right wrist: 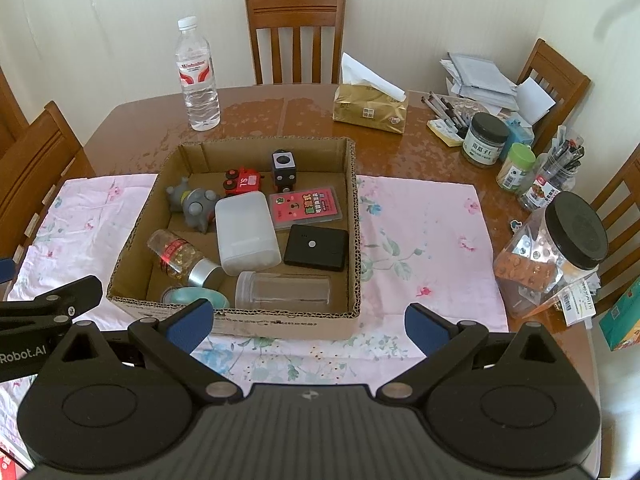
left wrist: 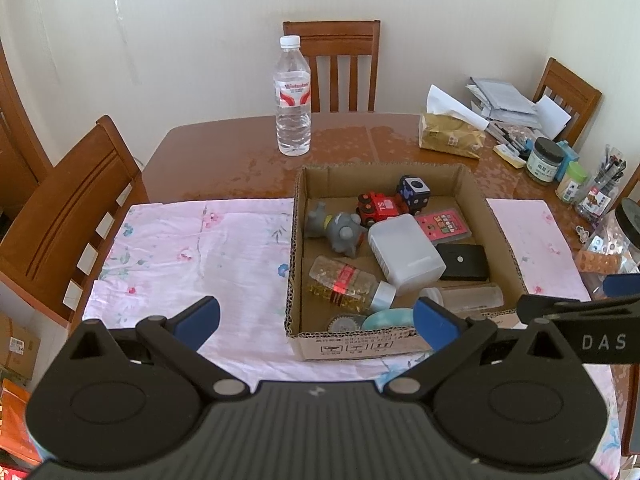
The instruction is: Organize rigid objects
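Centrally on the pink floral cloth [right wrist: 420, 216] sits the shallow cardboard box [right wrist: 354, 184], packed with a red toy car [right wrist: 243, 182], white tub [right wrist: 246, 232], black case [right wrist: 317, 247] and pill bottle [right wrist: 178, 257]. Left gripper [left wrist: 316, 316] and right gripper [right wrist: 308, 320] hover nearside, both spread wide, empty.

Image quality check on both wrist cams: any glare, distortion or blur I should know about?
Left wrist: strong fisheye bend with dark corners; window glare on the bare table behind the box; box contents sharp. Right wrist: same bend; glare streaks on the table near the bottle; the big jar at the right edge is warped but legible. Soft daylight in both, no hard shadows, no motion blur.
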### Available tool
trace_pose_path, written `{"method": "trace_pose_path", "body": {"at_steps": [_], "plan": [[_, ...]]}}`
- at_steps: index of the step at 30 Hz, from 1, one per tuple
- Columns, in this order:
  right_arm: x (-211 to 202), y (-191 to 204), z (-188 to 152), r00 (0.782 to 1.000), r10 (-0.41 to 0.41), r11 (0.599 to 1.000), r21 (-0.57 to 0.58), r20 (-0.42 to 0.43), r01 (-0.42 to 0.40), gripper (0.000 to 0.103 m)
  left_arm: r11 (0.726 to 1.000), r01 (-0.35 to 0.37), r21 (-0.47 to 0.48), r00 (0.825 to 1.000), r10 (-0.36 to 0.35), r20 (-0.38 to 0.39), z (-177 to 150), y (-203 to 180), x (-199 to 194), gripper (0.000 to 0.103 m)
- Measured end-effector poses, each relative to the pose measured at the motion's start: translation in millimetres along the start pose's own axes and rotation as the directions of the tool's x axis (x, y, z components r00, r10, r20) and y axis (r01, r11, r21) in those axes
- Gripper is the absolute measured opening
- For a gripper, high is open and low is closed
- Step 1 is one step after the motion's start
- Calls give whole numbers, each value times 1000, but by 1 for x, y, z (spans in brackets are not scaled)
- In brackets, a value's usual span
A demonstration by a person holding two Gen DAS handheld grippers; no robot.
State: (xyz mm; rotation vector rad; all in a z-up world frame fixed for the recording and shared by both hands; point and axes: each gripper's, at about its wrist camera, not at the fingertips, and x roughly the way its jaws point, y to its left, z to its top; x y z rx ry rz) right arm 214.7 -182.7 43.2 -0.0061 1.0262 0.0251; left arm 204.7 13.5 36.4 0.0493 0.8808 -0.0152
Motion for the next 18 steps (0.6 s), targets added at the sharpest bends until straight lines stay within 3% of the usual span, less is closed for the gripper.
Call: {"method": "trace_pose_path", "body": {"at_steps": [18], "plan": [[0, 1, 0, 1000, 2, 1000, -4, 4, -2, 103, 1000, 0, -2, 1000, 0, -2, 0, 0, 0, 102]]}}
